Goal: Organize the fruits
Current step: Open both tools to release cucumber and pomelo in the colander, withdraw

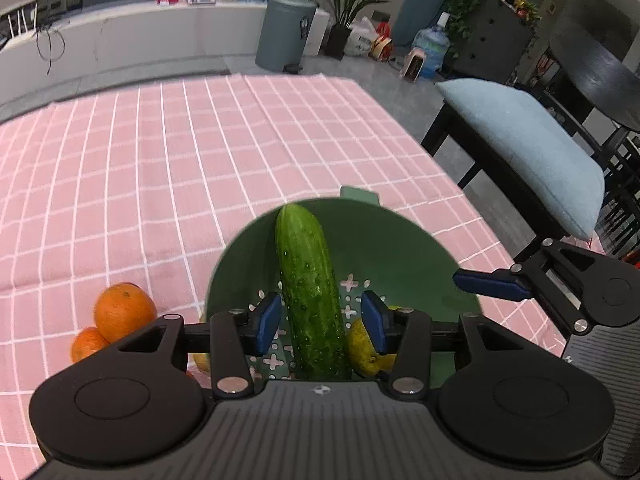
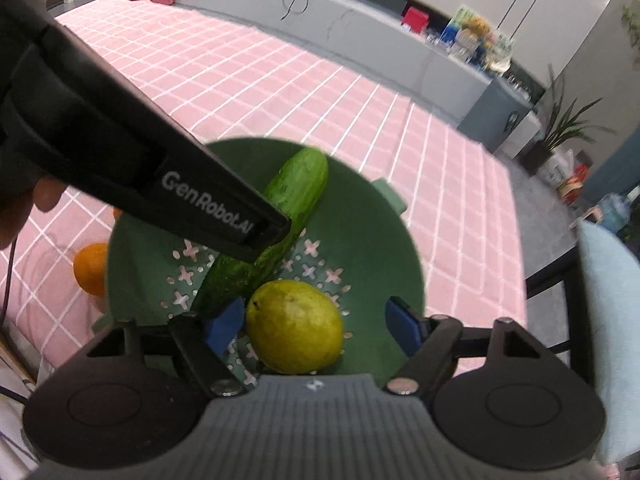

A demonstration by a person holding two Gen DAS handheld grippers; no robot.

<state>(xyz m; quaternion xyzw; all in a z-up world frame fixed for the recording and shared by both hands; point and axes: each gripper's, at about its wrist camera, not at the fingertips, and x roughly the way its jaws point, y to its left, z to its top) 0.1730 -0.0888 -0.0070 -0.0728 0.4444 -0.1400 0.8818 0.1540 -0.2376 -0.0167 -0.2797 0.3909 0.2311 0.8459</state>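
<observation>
1. The left gripper [image 1: 320, 318] hangs over the green colander [image 1: 420, 252], its blue pads spread apart either side of the cucumber [image 1: 310, 292] and not touching it.
2. The right gripper [image 2: 316, 326] is also spread wide, its pads clear of the yellow-green lemon [image 2: 295, 326] between them.
3. Cucumber and lemon both lie inside the colander, on the pink checked tablecloth [image 1: 160, 160].
4. Two oranges [image 1: 124, 312] sit on the cloth just left of the colander.
5. The left gripper's black body reads "GenRobot.AI" [image 2: 208, 204] in the right wrist view.
</observation>
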